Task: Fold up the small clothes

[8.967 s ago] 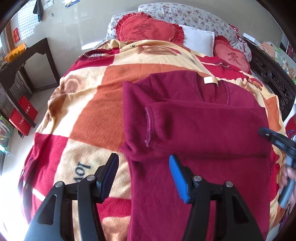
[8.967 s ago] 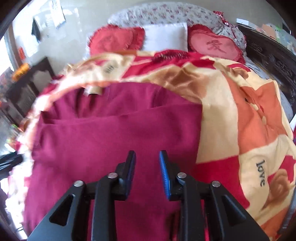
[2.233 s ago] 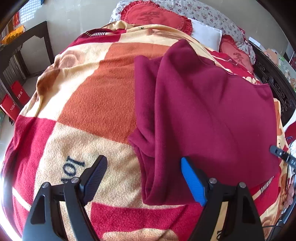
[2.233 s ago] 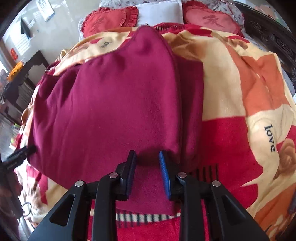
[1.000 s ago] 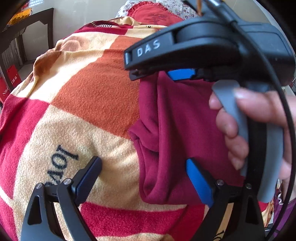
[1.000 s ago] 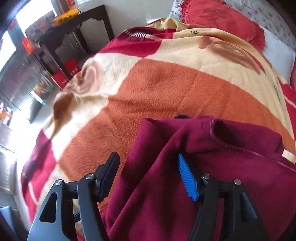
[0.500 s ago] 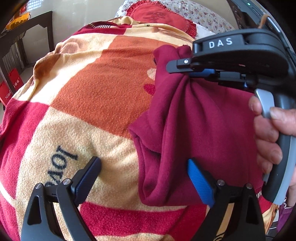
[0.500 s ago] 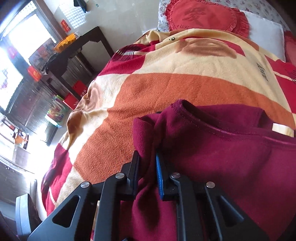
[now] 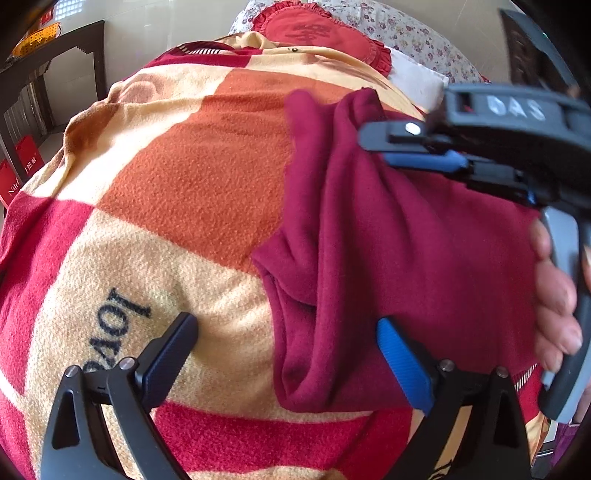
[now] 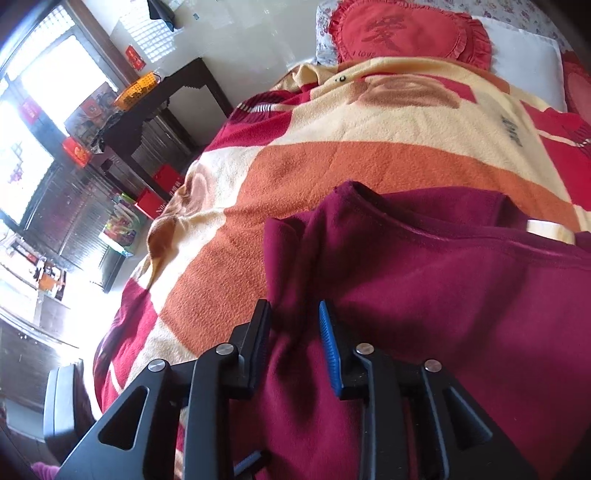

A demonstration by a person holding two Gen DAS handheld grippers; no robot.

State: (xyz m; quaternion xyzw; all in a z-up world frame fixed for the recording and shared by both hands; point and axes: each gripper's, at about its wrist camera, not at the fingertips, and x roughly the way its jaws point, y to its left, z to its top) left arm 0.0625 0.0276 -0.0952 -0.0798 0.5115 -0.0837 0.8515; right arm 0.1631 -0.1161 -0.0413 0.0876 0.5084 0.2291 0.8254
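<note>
A maroon fleece sweater [image 9: 406, 236] lies folded on the bed's checked blanket [image 9: 192, 177]. My left gripper [image 9: 291, 354] is open, its fingers either side of the sweater's near left corner, low over the blanket. My right gripper [image 10: 295, 332] has its jaws a little apart around a bunched fold of the sweater [image 10: 424, 280] at its far left edge, with cloth between the pads. In the left wrist view the right gripper [image 9: 417, 147] reaches in from the right over the sweater, held by a hand [image 9: 554, 299].
Red heart cushions [image 10: 402, 33] and a white pillow [image 10: 524, 62] lie at the head of the bed. A dark wooden table [image 10: 155, 110] with an orange basket [image 10: 136, 88] stands left of the bed, with red boxes [image 9: 22, 173] on the floor.
My right gripper's jaws have parted slightly since half a second ago, when they were pinched tight on the sweater's far left edge. The left gripper has stayed open in place.
</note>
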